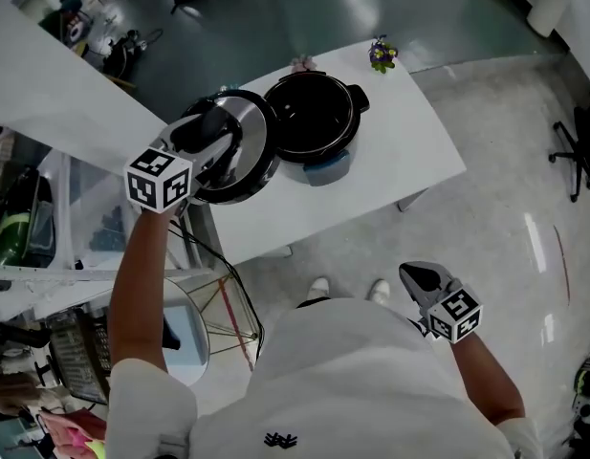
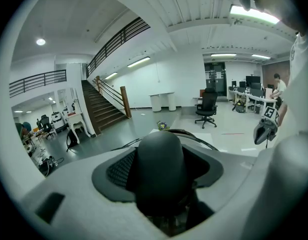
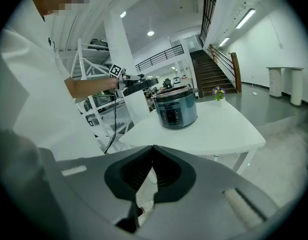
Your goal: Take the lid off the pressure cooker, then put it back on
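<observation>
White table (image 1: 409, 151) in an open hall, stairs (image 2: 101, 109) at the back; cooker (image 1: 314, 118) standing near the table's far left part, mouth bare, dark inside; lid (image 1: 251, 151) off and held up just left of the cooker, over the table's left edge, top face up; left gripper (image 1: 210, 140) clamped on the lid's black handle (image 2: 158, 169), jaws standing wide around it; right gripper (image 1: 421, 277) low by the person's waist, well apart from the table, jaws closed tip to tip with nothing between them; flowers (image 1: 382, 55) at the far corner, clear of the work.

Judged: removal done, refit pending. For a sound refit: keep the lid level; bring it square over the mouth before lowering; set it down flat all round, then turn by the handle to lock; hold the clamp firm throughout, since a heavy lid hung from one knob may swing; steady the cooker with the free gripper if it shifts.

Not verifiable: lid's underside and seal; locking marks, too small; pads of the left gripper, hidden behind the handle; any contact between lid edge and cooker rim, since the two overlap from above.
</observation>
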### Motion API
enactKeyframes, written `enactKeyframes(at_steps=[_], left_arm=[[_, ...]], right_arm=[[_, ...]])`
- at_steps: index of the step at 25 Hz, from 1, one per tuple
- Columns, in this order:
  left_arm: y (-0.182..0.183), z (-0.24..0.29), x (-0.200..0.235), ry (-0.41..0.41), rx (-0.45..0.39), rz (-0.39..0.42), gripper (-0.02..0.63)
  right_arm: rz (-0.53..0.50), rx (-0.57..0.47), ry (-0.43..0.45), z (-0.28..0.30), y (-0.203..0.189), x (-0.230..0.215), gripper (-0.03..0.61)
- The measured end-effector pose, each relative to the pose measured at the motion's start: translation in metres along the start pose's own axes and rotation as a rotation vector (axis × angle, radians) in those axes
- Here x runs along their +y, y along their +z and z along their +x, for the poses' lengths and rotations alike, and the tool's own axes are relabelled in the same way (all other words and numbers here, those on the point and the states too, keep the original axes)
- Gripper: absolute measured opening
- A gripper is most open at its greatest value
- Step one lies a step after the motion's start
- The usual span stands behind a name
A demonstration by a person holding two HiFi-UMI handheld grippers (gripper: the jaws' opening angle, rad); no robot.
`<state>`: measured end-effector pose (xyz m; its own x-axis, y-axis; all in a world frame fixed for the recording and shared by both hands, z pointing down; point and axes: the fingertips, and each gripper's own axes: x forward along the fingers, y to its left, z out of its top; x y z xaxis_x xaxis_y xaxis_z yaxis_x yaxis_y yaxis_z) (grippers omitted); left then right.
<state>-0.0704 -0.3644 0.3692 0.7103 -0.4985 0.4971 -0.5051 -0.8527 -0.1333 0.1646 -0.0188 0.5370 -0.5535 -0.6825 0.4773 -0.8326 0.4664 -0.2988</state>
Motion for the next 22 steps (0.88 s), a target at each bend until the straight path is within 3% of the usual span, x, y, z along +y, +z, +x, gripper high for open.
enactKeyframes(at_steps=[22], left_arm=[[0.05, 0.147, -0.05, -0.221, 0.004, 0.114, 0.288]], right_arm=[[0.126, -0.061, -0.223, -0.044, -0.029, -0.022, 0.014]])
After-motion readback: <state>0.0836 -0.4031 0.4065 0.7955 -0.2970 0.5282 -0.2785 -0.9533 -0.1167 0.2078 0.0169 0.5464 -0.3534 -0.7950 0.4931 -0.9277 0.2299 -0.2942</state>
